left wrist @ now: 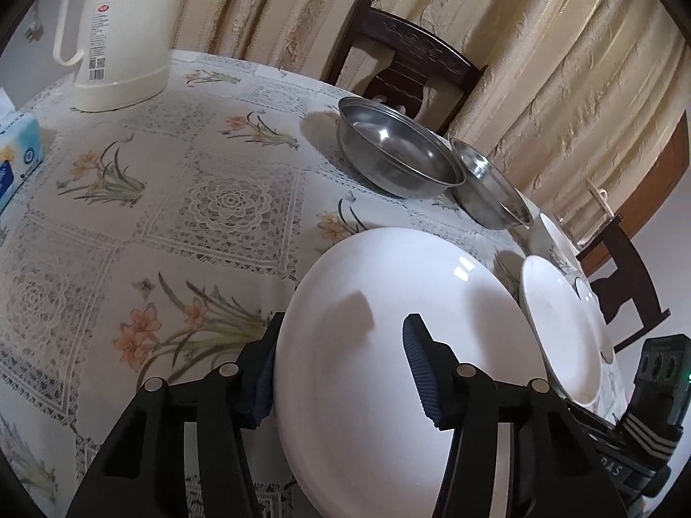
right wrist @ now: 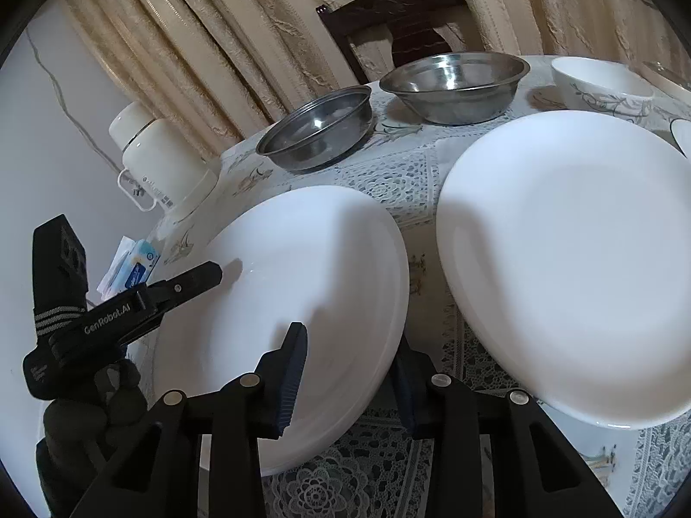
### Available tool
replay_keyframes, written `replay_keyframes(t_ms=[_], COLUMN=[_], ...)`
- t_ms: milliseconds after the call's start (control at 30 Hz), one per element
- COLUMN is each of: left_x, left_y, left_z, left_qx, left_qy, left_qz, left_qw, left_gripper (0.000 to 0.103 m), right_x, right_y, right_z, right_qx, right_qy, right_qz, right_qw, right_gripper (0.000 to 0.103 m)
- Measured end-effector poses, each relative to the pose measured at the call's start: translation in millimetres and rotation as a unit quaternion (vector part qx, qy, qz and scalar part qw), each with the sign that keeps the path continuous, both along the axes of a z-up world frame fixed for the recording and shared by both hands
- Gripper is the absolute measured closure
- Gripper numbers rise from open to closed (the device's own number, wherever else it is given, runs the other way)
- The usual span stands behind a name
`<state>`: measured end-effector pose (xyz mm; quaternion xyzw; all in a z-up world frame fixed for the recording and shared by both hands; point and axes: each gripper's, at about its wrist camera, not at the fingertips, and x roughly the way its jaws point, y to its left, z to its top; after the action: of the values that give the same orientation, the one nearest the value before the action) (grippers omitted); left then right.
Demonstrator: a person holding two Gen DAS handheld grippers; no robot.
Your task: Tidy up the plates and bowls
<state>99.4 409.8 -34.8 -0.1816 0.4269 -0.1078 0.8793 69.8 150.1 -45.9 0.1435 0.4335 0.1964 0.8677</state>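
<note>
A large white plate [left wrist: 388, 388] [right wrist: 302, 285] is tilted over the lace tablecloth. My left gripper [left wrist: 345, 323] is shut on its rim, one pad under the edge and one on top; in the right wrist view its upper finger [right wrist: 203, 274] lies on the plate's left rim. My right gripper [right wrist: 350, 336] is shut on the same plate's near rim, its right finger hidden beneath. A second white plate [right wrist: 561, 259] [left wrist: 561, 323] lies just to the right. Behind stand two steel bowls [left wrist: 397, 155] [left wrist: 492, 190] and a white leaf-patterned bowl [right wrist: 604, 82].
A cream jug [left wrist: 116, 34] and a tissue pack [left wrist: 17, 151] stand at the table's far left. Dark wooden chairs [left wrist: 401, 64] [left wrist: 622, 276] stand against the table before a curtain. A dark-rimmed dish [left wrist: 587, 293] sits behind the second plate.
</note>
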Motion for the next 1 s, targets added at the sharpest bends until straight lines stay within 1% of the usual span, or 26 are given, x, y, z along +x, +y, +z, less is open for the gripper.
replay_keyframes(t_ms=[100, 167, 233, 633, 800, 1000], left_x=[-9.7, -17.7, -25.3, -74.8, -88.9, -99.9], left_y=[-2.7, -1.6, 1.0, 12.0, 16.6, 21.2], left_z=[4.7, 9.3, 12.8, 18.6, 12.9, 5.0], left_qx=[0.023, 0.029, 0.029, 0.032, 0.034, 0.034], left_qy=[-0.011, -0.019, -0.022, -0.010, -0.001, 0.011], left_qz=[0.003, 0.005, 0.008, 0.028, 0.042, 0.049], left_qw=[0.9997, 0.9994, 0.9993, 0.9990, 0.9985, 0.9981], left_gripper=[0.049, 0.049, 0.049, 0.049, 0.049, 0.049], right_x=[-3.1, -6.2, -10.8, -38.4, -48.5, -52.9], right_y=[1.2, 1.5, 3.0, 9.3, 14.7, 17.0], right_z=[1.4, 3.1, 5.7, 9.7, 5.5, 1.7], right_qx=[0.001, 0.003, 0.005, 0.016, 0.014, 0.015], right_qy=[-0.002, -0.004, -0.007, -0.010, -0.004, 0.001], right_qz=[0.006, 0.010, 0.017, 0.048, 0.061, 0.063], right_qw=[1.000, 1.000, 1.000, 0.999, 0.998, 0.998], right_gripper=[0.063, 0.063, 0.064, 0.064, 0.064, 0.064])
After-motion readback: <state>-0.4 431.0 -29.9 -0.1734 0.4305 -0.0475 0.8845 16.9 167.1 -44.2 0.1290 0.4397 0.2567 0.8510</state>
